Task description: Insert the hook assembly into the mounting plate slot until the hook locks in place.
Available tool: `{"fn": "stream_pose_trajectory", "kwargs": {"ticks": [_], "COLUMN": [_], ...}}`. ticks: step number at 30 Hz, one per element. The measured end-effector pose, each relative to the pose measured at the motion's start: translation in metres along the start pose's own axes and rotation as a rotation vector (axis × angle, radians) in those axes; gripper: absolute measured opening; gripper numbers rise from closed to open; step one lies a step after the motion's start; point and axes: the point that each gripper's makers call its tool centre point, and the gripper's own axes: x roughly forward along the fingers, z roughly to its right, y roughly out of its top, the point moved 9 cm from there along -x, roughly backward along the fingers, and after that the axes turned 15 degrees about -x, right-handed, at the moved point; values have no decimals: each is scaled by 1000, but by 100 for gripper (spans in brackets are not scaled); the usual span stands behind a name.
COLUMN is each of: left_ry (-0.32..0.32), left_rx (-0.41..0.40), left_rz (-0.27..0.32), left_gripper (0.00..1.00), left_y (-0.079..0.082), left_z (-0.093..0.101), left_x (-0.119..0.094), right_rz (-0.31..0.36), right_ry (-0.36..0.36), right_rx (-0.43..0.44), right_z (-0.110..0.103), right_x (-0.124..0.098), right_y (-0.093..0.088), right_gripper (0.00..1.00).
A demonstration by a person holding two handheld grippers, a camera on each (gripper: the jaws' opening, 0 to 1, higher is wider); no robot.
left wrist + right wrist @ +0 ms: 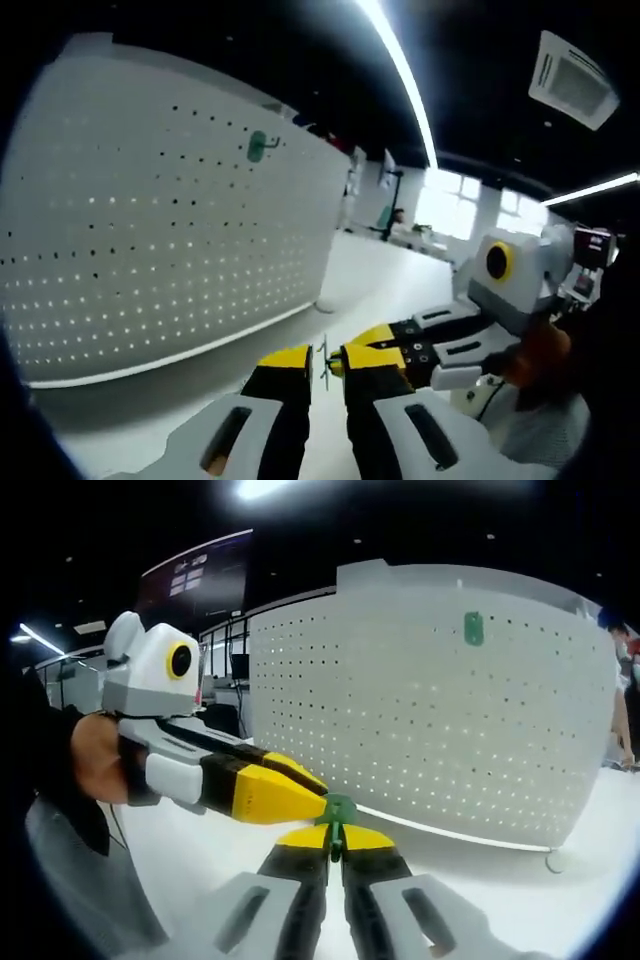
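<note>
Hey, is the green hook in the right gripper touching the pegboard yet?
Apart. The right gripper view shows the green hook pinched in the right gripper, with bare table between it and the pegboard.

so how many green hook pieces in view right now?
2. One green piece is already mounted high on the white pegboard. The other green hook sits pinched at the right gripper tips, where the left gripper tips meet it.

Green hook [338,812] before upright white pegboard [430,710]
</note>
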Motion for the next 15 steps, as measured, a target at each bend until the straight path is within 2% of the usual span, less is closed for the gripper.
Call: {"fn": "stream_pose_trajectory", "kwargs": {"ticks": [3, 6, 15], "left_ry": [13, 17, 78], "left_rx": [14, 28, 68], "left_rz": [-3, -6, -10], "left_gripper": [25, 28, 44], "left_y": [0, -2, -2], "left_z": [0, 0, -5], "left_x": [-2, -4, -11], "right_rz": [-1, -5, -5], "right_ry": [0, 2, -5], "right_rx": [-1, 1, -1], "right_z": [0, 0, 2], "right_x": [0, 0, 0], "right_y": [0, 0, 0], "right_gripper": [1, 1, 1]}}
